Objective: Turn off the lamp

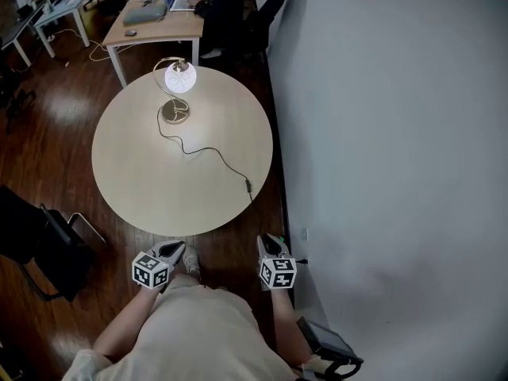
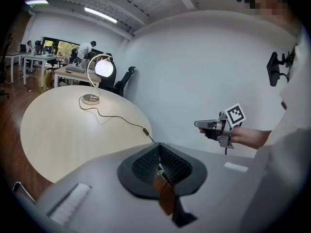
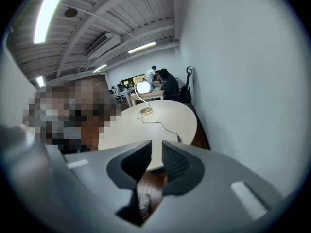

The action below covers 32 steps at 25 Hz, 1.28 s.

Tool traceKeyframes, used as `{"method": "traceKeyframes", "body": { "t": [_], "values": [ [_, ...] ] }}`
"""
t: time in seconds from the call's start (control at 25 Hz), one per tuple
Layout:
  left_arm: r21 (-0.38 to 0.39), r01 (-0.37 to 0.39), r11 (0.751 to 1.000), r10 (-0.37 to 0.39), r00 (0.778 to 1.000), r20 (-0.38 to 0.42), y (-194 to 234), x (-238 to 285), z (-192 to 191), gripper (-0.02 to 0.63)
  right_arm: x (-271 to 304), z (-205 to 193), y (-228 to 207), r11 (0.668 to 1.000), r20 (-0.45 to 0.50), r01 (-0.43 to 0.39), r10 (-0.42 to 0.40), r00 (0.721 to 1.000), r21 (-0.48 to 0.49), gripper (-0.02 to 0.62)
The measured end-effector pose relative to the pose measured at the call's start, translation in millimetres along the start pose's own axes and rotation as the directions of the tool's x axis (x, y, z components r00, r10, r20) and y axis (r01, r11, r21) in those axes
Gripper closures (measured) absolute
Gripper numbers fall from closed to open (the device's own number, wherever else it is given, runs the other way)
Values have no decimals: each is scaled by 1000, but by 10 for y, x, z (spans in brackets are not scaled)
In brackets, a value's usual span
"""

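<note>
A lamp with a lit round globe [image 1: 179, 78] and a brass base [image 1: 175, 113] stands at the far side of the round table [image 1: 135, 181]. Its black cord runs toward me to an inline switch [image 1: 248, 186] near the table's right edge. Both grippers hang short of the near table edge, over the floor. My left gripper [image 1: 176, 247] has its jaws together with nothing in them [image 2: 158, 147]. My right gripper [image 1: 270, 239] shows a narrow gap between its jaws, holding nothing [image 3: 156, 147]. The lamp [image 2: 104, 68] and the switch [image 2: 145, 130] show in the left gripper view, the lamp [image 3: 143, 87] in the right gripper view.
A white wall [image 1: 397, 133] runs close along the table's right side. A black chair [image 1: 40, 248] stands at the near left. Desks [image 1: 155, 26] with chairs and people fill the room behind the table. The floor is dark wood [image 1: 48, 109].
</note>
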<state>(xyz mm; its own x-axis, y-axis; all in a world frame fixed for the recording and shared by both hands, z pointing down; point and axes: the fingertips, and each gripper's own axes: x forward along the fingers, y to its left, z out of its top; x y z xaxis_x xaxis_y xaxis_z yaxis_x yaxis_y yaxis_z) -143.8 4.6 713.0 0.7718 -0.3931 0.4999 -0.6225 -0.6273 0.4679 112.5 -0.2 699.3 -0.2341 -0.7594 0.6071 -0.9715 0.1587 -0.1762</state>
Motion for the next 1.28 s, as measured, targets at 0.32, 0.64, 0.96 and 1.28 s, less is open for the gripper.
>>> {"method": "traceKeyframes", "body": {
  "t": [0.32,0.64,0.96,1.28],
  "values": [
    [43,79,996,-80,997,0,321,77,283,601,194,288,47,998,-2,69,-69,998,4,528],
    [0,101,995,-101,994,37,610,121,376,601,325,492,153,995,-6,95,-95,995,-22,528],
    [0,100,995,-100,995,32,590,174,382,601,568,571,73,998,-16,58,-58,998,-36,522],
    [-17,-9,1000,10,1000,22,709,251,518,601,1068,499,-120,997,-101,-26,18,995,-73,505]
  ]
}}
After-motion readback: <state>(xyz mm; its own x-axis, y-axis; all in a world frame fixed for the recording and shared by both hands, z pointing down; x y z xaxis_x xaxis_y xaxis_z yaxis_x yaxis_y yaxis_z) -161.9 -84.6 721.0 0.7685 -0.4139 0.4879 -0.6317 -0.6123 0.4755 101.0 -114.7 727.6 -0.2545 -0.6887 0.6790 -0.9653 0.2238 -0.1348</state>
